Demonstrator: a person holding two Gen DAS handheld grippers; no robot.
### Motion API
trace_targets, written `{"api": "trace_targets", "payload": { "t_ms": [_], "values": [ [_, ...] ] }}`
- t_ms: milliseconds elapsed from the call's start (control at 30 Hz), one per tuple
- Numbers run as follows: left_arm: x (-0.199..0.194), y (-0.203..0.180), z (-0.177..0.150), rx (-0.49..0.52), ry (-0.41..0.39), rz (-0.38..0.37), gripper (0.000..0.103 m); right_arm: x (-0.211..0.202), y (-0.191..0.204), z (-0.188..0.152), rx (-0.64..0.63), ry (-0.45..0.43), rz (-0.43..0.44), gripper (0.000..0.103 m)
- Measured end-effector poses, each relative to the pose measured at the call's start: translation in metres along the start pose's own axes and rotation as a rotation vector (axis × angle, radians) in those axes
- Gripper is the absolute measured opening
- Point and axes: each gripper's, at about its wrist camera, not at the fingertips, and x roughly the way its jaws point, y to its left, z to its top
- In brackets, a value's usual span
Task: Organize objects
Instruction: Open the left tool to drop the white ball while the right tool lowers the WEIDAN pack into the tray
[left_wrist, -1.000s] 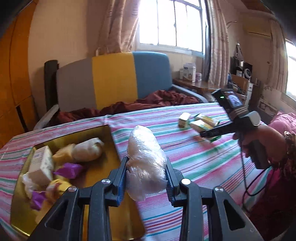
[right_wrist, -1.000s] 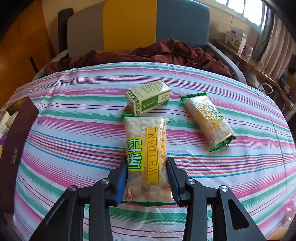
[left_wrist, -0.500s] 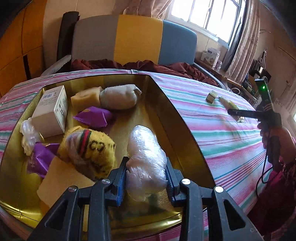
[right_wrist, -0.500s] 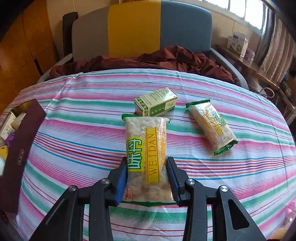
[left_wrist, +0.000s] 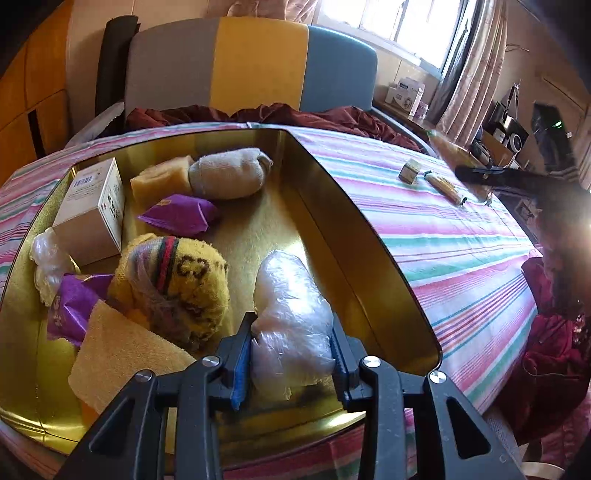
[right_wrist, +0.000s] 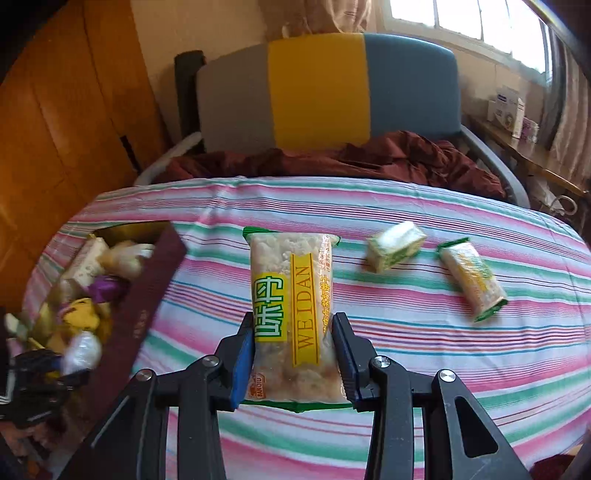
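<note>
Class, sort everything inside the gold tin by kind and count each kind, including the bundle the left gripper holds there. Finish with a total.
Clear plastic bundles: 2
Purple wrappers: 2
Rolled cloths: 2
Yellow sponges: 2
White box: 1
Total: 9

the table (right_wrist: 424, 369) is round and covered by a cloth striped in pink, green and white (left_wrist: 443, 236) — directly on it sits a gold tin (left_wrist: 332, 229) with dark red outer walls, at the left side, holding several things. well apart from it, toward the right, lie a small green and white box (right_wrist: 394, 248) and just beside that a green-edged snack packet (right_wrist: 472, 282) — both flat on the cloth
</note>
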Motion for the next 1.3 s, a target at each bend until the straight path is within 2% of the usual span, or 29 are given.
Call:
{"api": "trace_targets", "payload": {
  "t_ms": [33,100,167,300,400,533,633,767,933,1167,1300],
  "values": [
    [0.0,0.001,0.001,-0.006,0.004,-0.003,0.04,-0.002,0.009,-0.001,-0.005,-0.004,0.015,0.041],
    [-0.002,0.002,0.0,0.001,-0.002,0.014,0.062,-0.006,0.027,-0.002,-0.011,-0.012,0.049,0.041],
    [-0.005,0.004,-0.003,0.004,-0.022,0.023,0.068,-0.007,0.046,-0.003,-0.025,-0.011,0.082,0.041],
    [-0.008,0.015,-0.007,-0.056,-0.005,-0.026,0.069,-0.004,0.079,-0.008,-0.043,0.001,0.129,0.041],
    [-0.016,0.016,-0.01,-0.039,-0.032,0.023,0.069,0.001,0.102,-0.012,-0.057,0.017,0.166,0.041],
    [-0.035,0.009,-0.018,0.014,-0.121,-0.016,0.069,0.011,0.13,-0.014,-0.079,0.038,0.198,0.041],
    [-0.048,0.01,-0.026,-0.026,-0.194,-0.037,0.069,0.02,0.15,-0.014,-0.103,0.057,0.21,0.041],
    [-0.057,0.012,-0.034,-0.11,-0.27,0.024,0.069,0.038,0.171,-0.013,-0.127,0.077,0.199,0.041],
    [-0.065,0.017,-0.034,-0.127,-0.314,0.064,0.069,0.065,0.187,-0.012,-0.132,0.128,0.179,0.041],
    [-0.072,0.023,-0.035,-0.144,-0.347,0.083,0.069,0.086,0.193,-0.004,-0.162,0.154,0.12,0.041],
    [-0.069,0.024,-0.037,-0.169,-0.327,0.084,0.069,0.093,0.197,-0.001,-0.176,0.158,0.101,0.044]
  ]
}}
